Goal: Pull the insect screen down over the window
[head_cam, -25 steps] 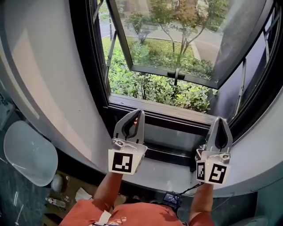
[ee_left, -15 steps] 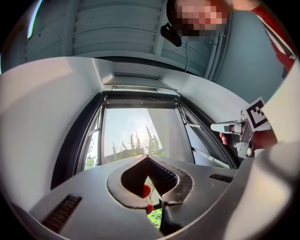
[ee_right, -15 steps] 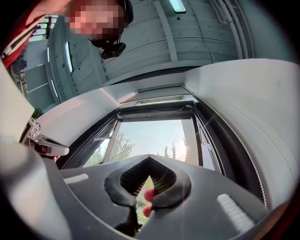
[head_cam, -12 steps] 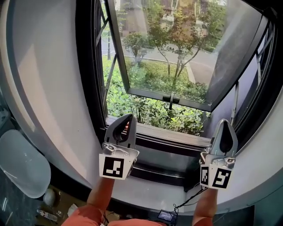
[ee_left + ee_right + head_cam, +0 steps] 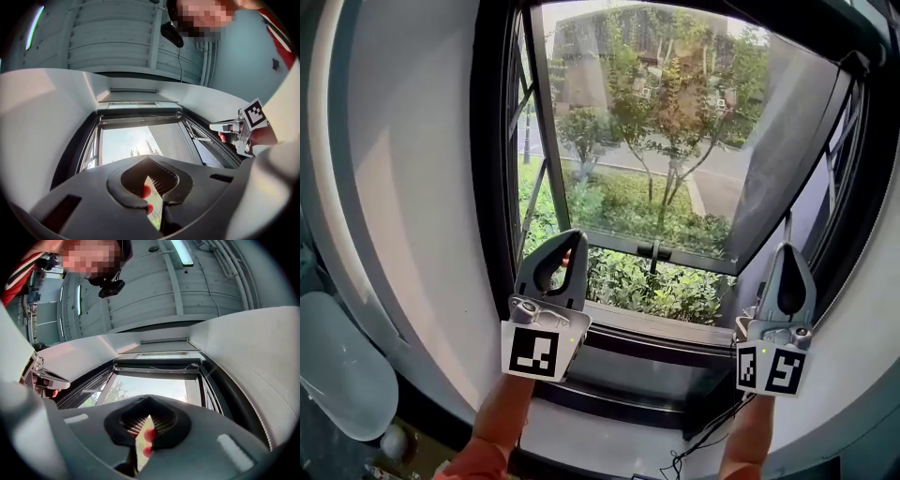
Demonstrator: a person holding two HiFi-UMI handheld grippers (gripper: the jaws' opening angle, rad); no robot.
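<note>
The window (image 5: 675, 150) fills the head view, its glass sash (image 5: 647, 131) swung outward over shrubs. The insect screen is rolled up in the dark bar along the top of the frame (image 5: 139, 120) (image 5: 157, 365), above both grippers. My left gripper (image 5: 573, 234) points up in front of the lower left of the opening, shut with nothing between its jaws (image 5: 148, 157). My right gripper (image 5: 788, 247) points up by the right side of the frame, also shut and empty (image 5: 149, 398). Each gripper shows in the other's view, the right one (image 5: 240, 131) and the left one (image 5: 44, 376).
The sash handle (image 5: 654, 250) sits on its lower rail. A dark sill (image 5: 666, 330) runs below the opening. Curved white wall (image 5: 412, 187) flanks the window on both sides. A pale rounded fixture (image 5: 337, 375) lies at lower left, and a cable (image 5: 712, 427) hangs below the sill.
Both grippers have risen from the sill level to in front of the lower part of the opening, and tilted further upward. More of the window's upper part is in view. Both stayed shut.
</note>
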